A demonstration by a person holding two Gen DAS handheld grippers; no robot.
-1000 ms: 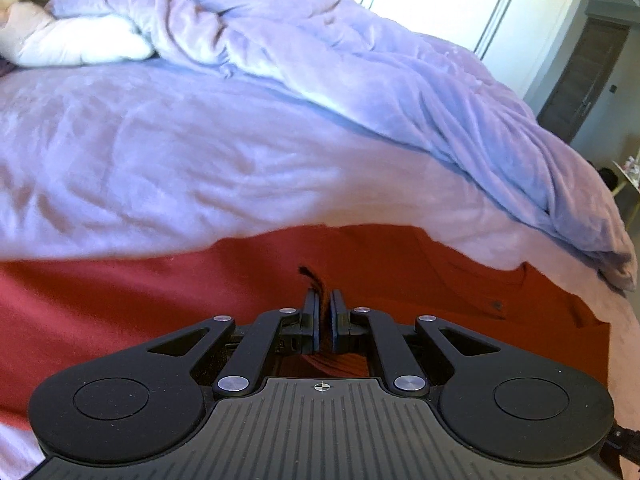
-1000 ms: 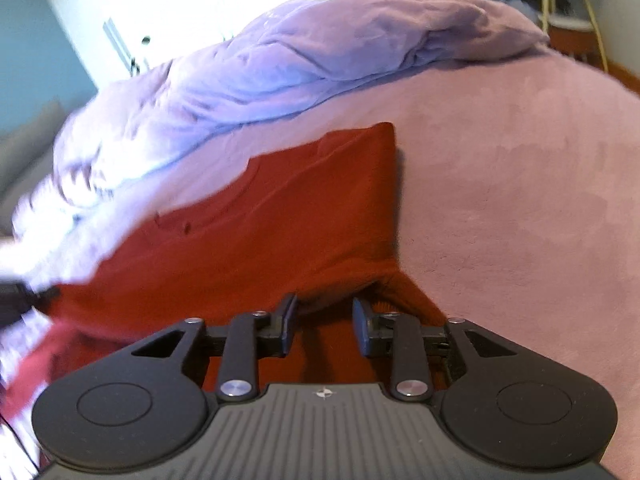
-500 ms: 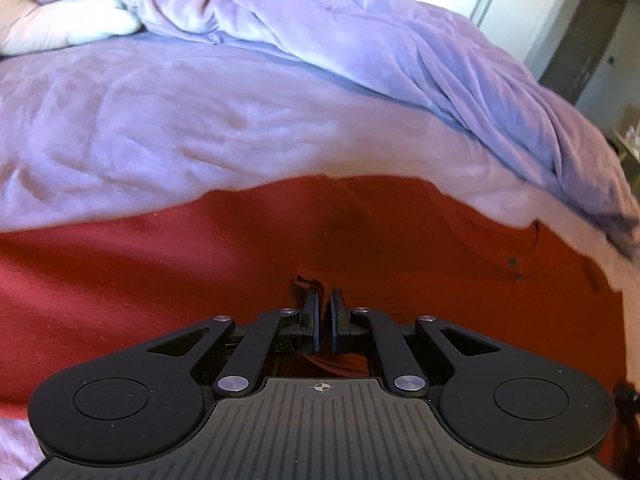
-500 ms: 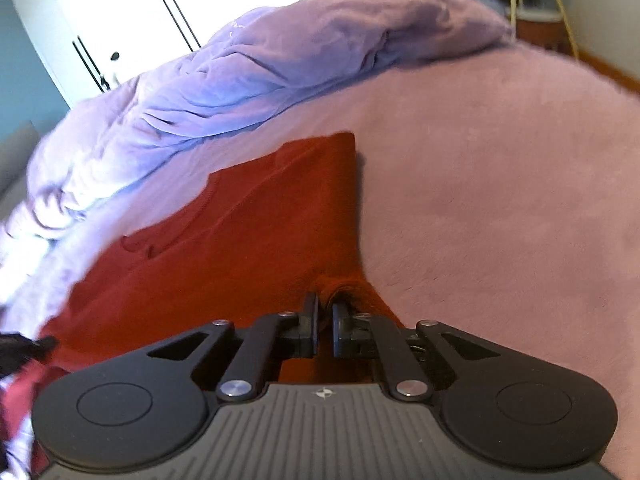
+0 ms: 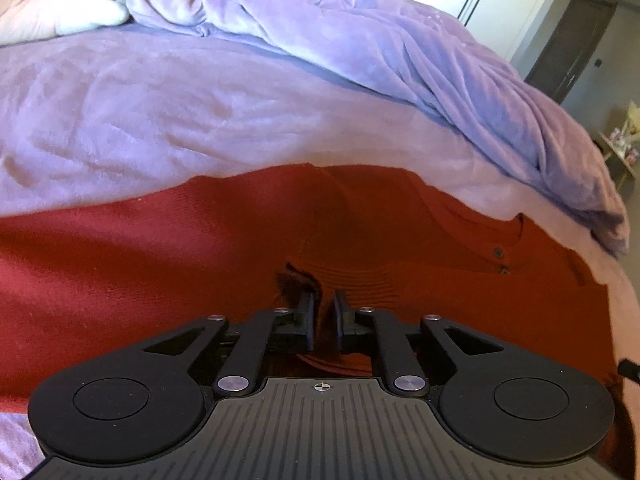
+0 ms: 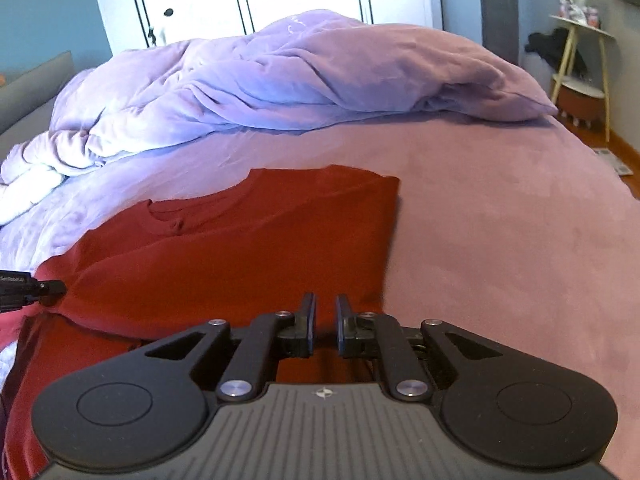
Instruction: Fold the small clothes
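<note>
The red top (image 5: pixel 200 248) fills the lower half of my left wrist view, spread over the lilac bed sheet (image 5: pixel 140 120) with its knit weave showing and a ribbed band running just ahead of the fingers. Its neckline sits toward the right with two small dark buttons (image 5: pixel 498 253) on a short placket. My left gripper (image 5: pixel 322 308) is nearly pressed together, and a dark bunched fold of the red fabric stands up between the pads, so I read it as pinching the garment. A rumpled lilac duvet (image 5: pixel 360 40) lies heaped behind. From my right wrist view the same red top (image 6: pixel 260 232) lies flat on the pink-lilac sheet (image 6: pixel 500 220), its far right corner square and its right edge straight, the neckline toward the left. My right gripper (image 6: pixel 323 312) has its fingers drawn close with a slim gap; red cloth shows in that gap, and I take it as clamped on the near edge. The left gripper's tip (image 6: pixel 44 288) pokes in at the left edge, against the fabric.
</note>
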